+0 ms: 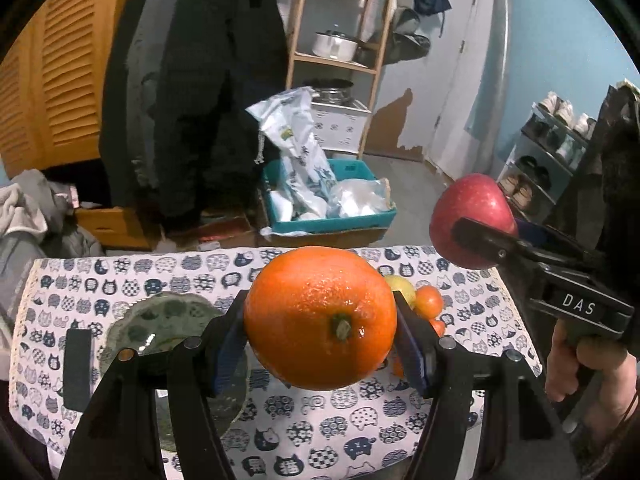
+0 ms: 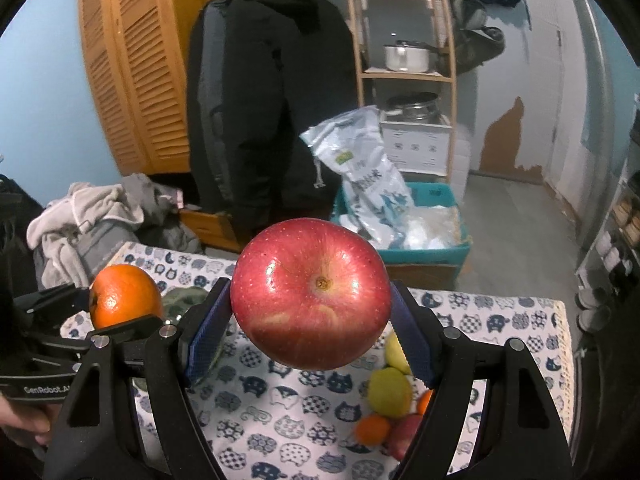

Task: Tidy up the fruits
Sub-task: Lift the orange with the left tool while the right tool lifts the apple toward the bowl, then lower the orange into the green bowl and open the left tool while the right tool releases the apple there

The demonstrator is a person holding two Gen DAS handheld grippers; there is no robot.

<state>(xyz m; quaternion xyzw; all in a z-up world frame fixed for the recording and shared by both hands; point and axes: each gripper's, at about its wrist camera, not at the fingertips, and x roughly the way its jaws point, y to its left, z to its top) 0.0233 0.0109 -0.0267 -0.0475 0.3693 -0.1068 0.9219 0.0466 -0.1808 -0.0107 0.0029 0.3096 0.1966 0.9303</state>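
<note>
My left gripper is shut on a large orange, held in the air above the cat-print tablecloth. My right gripper is shut on a red apple, also lifted off the table. The apple and right gripper show at the right of the left wrist view; the orange shows at the left of the right wrist view. A green patterned plate lies on the cloth at the left. A pile of fruit with yellow-green, orange and red pieces sits at the right.
Beyond the table's far edge stands a teal crate with plastic bags. A dark coat hangs behind, next to a wooden shelf with pots. Clothes are heaped at the far left. A hand holds the right gripper's handle.
</note>
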